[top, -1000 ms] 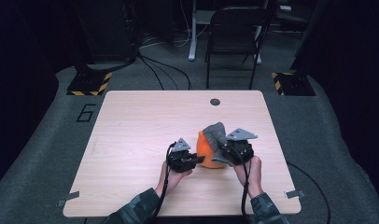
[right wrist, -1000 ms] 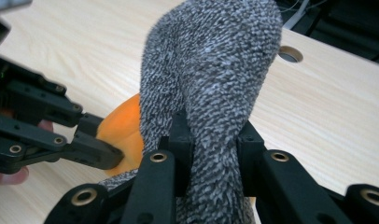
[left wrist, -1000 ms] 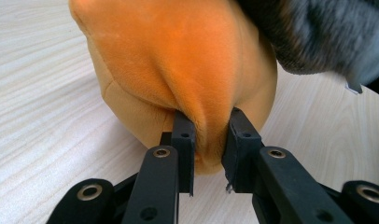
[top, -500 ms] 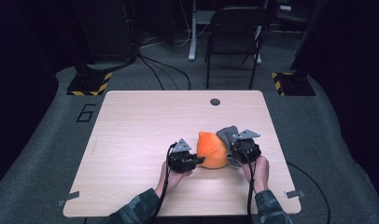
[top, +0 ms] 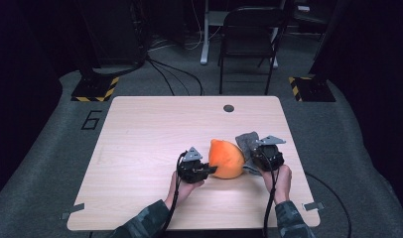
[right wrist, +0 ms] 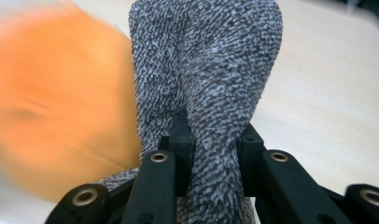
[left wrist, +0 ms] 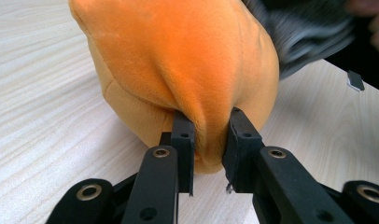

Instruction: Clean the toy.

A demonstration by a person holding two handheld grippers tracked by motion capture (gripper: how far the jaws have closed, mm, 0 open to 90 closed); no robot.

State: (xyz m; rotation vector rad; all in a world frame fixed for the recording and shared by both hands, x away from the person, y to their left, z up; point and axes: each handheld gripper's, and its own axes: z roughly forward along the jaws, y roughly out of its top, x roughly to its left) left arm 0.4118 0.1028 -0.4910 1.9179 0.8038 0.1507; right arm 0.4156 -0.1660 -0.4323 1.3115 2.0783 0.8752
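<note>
Here the left hand-held gripper is clenched on a fold of an orange plush cloth; in the left gripper view the two black jaws pinch a ridge of the soft fabric between them, low on the bundle. The right hand-held gripper is grasping a grey knitted cloth, and in the right gripper view a thick roll of that speckled knit rises straight up from between its jaws.

The orange cloth sits bunched into a rounded mound on the light wooden counter, right of the middle and toward the person's edge, between the two grippers. Its long axis runs roughly from the near edge toward the far edge, with the narrower end pointing away from the person. The grey cloth lies just beside it on the right, touching it.

On the dark floor left of the counter a large painted figure "6" can be read. No brand or label shows on either cloth.
</note>
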